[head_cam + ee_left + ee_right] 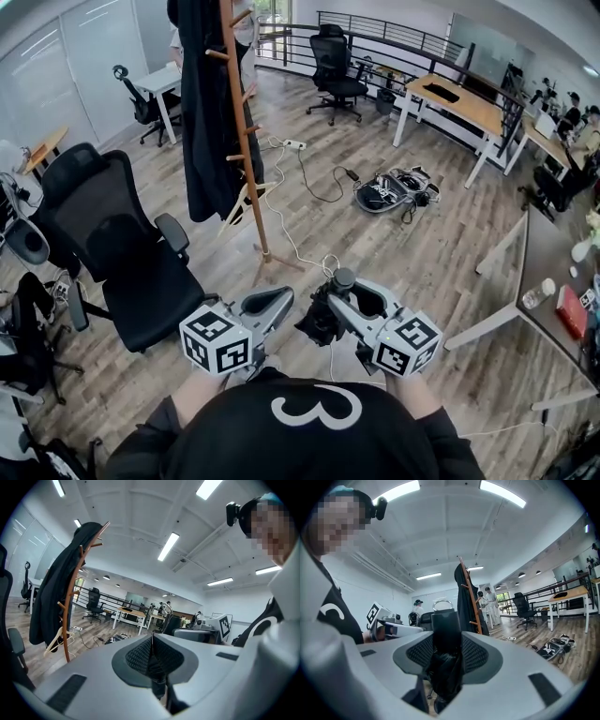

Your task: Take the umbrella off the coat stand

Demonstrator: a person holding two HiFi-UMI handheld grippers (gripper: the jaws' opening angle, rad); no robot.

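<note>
In the head view my right gripper (330,302) is low in front of the person, shut on a folded black umbrella (319,321). The right gripper view shows the umbrella's (445,630) black handle and metal ring standing up between the pads (476,653), with the bunched fabric hanging below. My left gripper (274,304) is just left of it, its jaws closed together and nothing seen in them (152,644). The wooden coat stand (246,141) stands further off, up and to the left, with a black coat (204,103) hanging on it.
A black office chair (122,253) stands close on the left. A power strip with cables (309,173) and a bag (389,192) lie on the wood floor beyond the stand. Desks (464,105) line the back right, a table (548,272) is at right. Two people (487,604) stand past the stand.
</note>
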